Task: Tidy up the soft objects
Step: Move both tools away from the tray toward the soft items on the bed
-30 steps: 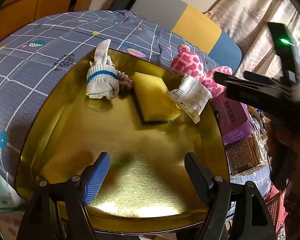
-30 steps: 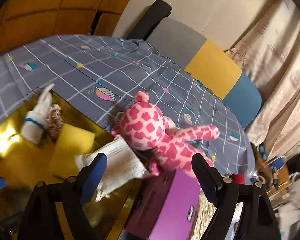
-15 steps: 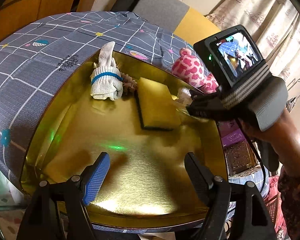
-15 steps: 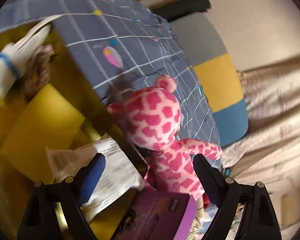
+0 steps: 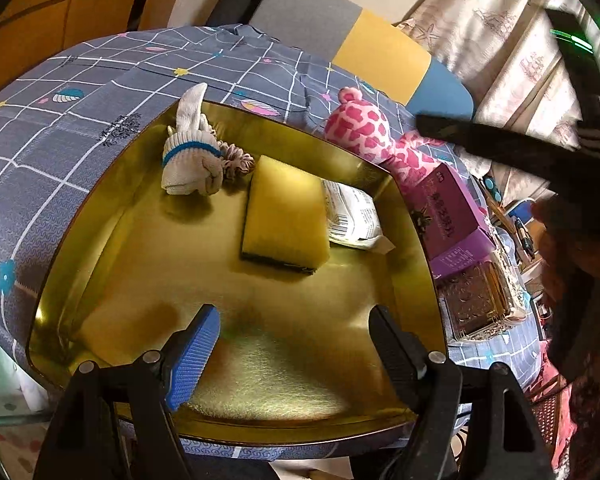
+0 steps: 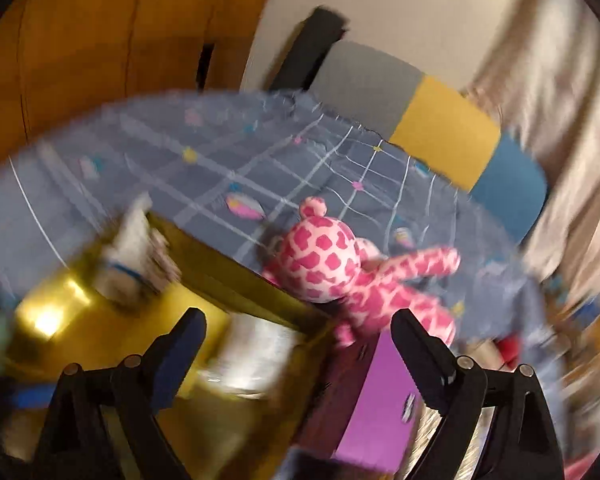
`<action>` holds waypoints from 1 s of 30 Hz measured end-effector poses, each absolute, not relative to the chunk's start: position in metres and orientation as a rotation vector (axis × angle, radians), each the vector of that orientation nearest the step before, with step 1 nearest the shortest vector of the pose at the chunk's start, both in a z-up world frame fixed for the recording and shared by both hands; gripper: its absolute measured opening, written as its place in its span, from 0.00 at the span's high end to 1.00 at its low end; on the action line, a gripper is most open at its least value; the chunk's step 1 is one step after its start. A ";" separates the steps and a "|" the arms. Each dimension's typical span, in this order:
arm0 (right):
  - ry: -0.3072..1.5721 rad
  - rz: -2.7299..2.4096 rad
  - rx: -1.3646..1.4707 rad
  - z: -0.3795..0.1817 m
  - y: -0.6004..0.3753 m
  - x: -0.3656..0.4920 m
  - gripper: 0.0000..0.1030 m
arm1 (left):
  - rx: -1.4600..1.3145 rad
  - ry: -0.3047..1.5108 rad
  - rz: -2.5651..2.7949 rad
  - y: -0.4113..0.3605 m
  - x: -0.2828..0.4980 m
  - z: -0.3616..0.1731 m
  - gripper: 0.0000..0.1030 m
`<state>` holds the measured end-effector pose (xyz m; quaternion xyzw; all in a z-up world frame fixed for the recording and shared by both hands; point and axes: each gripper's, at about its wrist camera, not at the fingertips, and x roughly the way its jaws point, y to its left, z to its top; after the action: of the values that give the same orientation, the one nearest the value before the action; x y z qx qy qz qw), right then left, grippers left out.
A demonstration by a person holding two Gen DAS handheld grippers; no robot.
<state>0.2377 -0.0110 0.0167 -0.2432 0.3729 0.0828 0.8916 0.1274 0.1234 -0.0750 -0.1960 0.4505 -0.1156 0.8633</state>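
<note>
Sponge (image 5: 286, 216), glove (image 5: 192, 158) and packet (image 5: 352, 212) lie in our gold tray (image 5: 100, 216); the pink plush (image 6: 332, 268) sits just outside its far rim. Both our left gripper (image 5: 292, 344) and right gripper (image 6: 300, 344) are spread and empty; next we judge the right one must straddle the plush.

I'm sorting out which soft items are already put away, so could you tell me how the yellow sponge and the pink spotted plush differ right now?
The yellow sponge lies flat inside the gold tray; the pink spotted plush lies outside it, beside the far rim, partly on a purple box. The sponge is a plain rectangular block with a dark underside; the plush is a limbed animal shape patterned in pink patches. Neither is held by a gripper.
</note>
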 end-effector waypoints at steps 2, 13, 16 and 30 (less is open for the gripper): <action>0.753 0.204 -0.354 0.028 -0.031 0.226 0.06 | -0.410 0.952 -0.246 0.121 0.126 -0.076 0.25; 0.551 0.014 0.038 0.057 -0.170 0.143 0.04 | -0.398 0.900 -0.425 0.078 0.107 -0.065 0.25; 0.558 -0.073 0.144 0.046 -0.217 0.132 0.04 | -0.373 0.890 -0.490 0.060 0.101 -0.059 0.25; 0.757 -0.278 0.309 -0.054 -0.360 0.092 0.17 | -0.131 0.902 -0.704 -0.046 0.080 -0.035 0.25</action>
<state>0.0923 -0.3603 -0.0542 0.1499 0.3666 -0.1349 0.9083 0.0803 -0.0460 -0.0354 -0.0618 0.4265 -0.3328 0.8387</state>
